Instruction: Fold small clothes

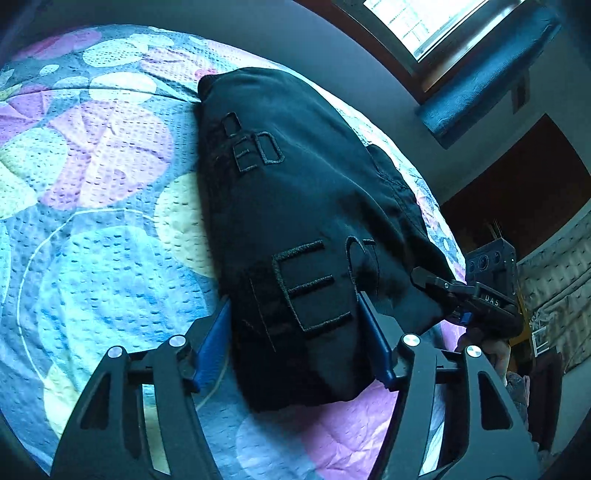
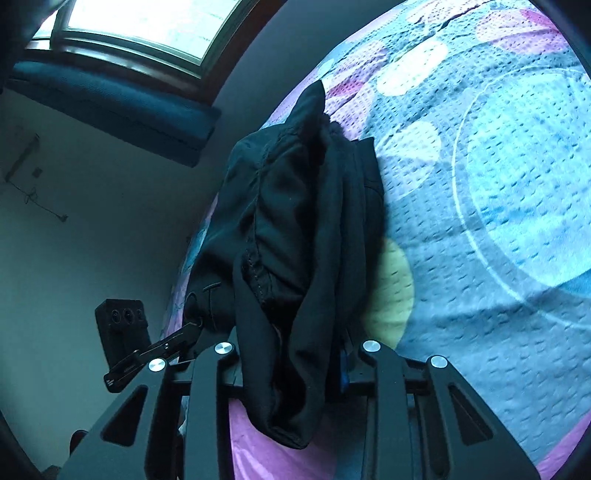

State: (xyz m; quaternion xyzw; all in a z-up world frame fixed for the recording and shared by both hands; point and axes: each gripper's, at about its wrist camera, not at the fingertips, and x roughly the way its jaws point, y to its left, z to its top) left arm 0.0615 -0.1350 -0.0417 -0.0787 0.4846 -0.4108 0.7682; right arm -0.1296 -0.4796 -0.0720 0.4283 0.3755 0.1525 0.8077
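A small black garment point(image 1: 291, 206) with stitched letters hangs over the patterned bedspread point(image 1: 96, 206). My left gripper point(image 1: 295, 325) has its blue-padded fingers point(image 1: 212, 339) on either side of the near edge of the cloth, which fills the gap. My right gripper point(image 1: 436, 288) shows at the right in the left wrist view, clamped on the garment's right edge. In the right wrist view the garment point(image 2: 295, 236) bunches in folds and hangs down between my right gripper point(image 2: 295, 354) fingers. The left gripper point(image 2: 184, 332) shows at the lower left there, holding the cloth.
The bedspread point(image 2: 498, 221) has coloured circles on blue and purple. A window point(image 2: 147, 22) with a dark blue rolled blind point(image 2: 110, 110) is on the wall beyond the bed. A dark wooden doorway point(image 1: 517, 192) stands at the right.
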